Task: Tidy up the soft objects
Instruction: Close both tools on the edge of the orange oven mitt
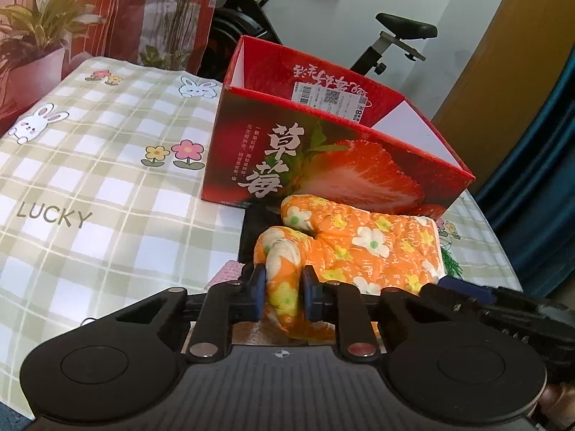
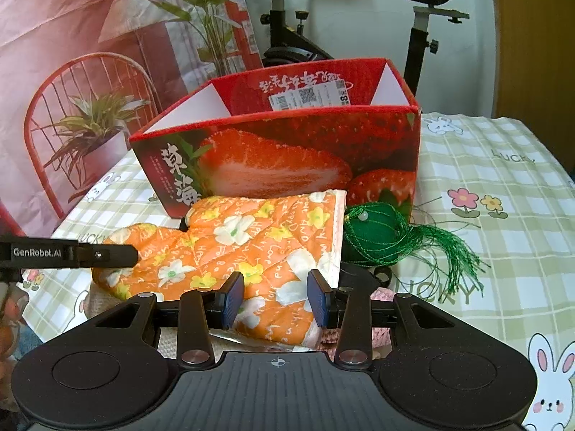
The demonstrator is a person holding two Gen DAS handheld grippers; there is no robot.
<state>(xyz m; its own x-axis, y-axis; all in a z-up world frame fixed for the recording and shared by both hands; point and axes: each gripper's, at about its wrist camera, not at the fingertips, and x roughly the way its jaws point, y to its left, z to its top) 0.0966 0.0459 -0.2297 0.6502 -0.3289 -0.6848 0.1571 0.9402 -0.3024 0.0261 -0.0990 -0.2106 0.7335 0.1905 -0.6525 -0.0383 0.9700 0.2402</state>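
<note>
- Where the two wrist views differ most is the backdrop: the right wrist view takes in a printed red chair on the hanging cloth, while the left wrist view shows more of the open checked tablecloth with the word LUCKY.
- Both views show the bench under that cloth, an exercise bike behind it, and an open red strawberry box standing upright towards the back of the bench.
- An orange flowered oven mitt lies on the bench just in front of the box, its cuff towards the right and its thumb and tip towards the left.
- Only the right wrist view shows fully the green tasselled ball resting just beside the mitt's cuff, against the foot of the box; the left wrist view catches only a few green threads.
- The left hand-held gripper is pinched narrow on the mitt's tip, with the padded fabric bunched between its blue pads.
- The right hand-held gripper sits partly open astride the mitt's cuff end; its pads flank the fabric, and I cannot tell whether they press on it.
- Something pink and knitted peeks from under the mitt.
</note>
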